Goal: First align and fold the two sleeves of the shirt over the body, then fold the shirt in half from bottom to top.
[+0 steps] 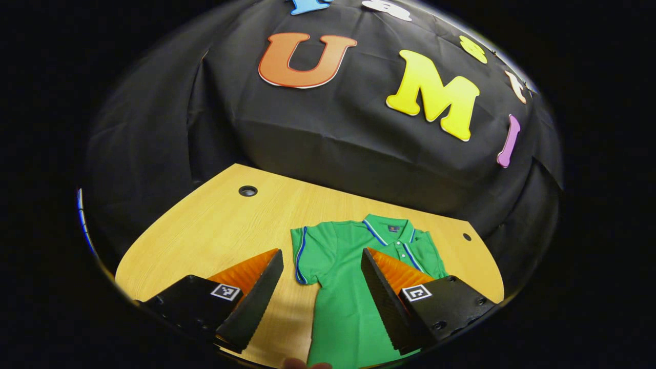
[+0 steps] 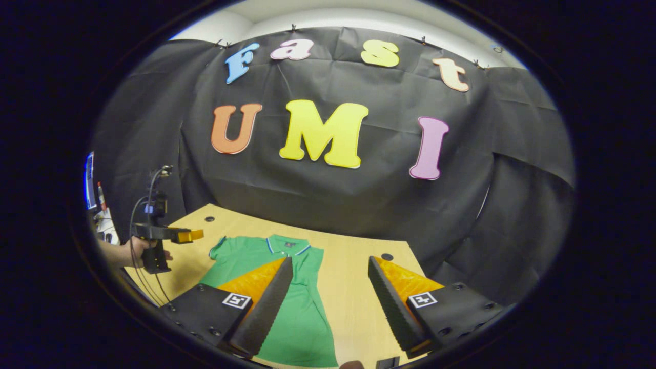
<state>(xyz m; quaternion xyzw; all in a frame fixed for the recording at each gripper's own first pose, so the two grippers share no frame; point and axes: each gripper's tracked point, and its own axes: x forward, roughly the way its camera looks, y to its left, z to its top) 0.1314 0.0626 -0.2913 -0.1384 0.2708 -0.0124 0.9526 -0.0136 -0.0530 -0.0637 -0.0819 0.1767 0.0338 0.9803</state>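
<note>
Green shirt point(image 1: 353, 287) spread flat, collar toward the booth wall, near the front middle of the wooden table point(image 1: 215, 230), presumably so both sleeves can be reached; left sleeve point(image 1: 307, 253) out flat, the right one seemingly already in over the body. Left gripper point(image 1: 322, 287) spread wide, raised over that sleeve, holding nothing; right gripper point(image 2: 330, 297) spread too, above the shirt's right edge, empty. Bare wood on both sides, plenty for folding.
</note>
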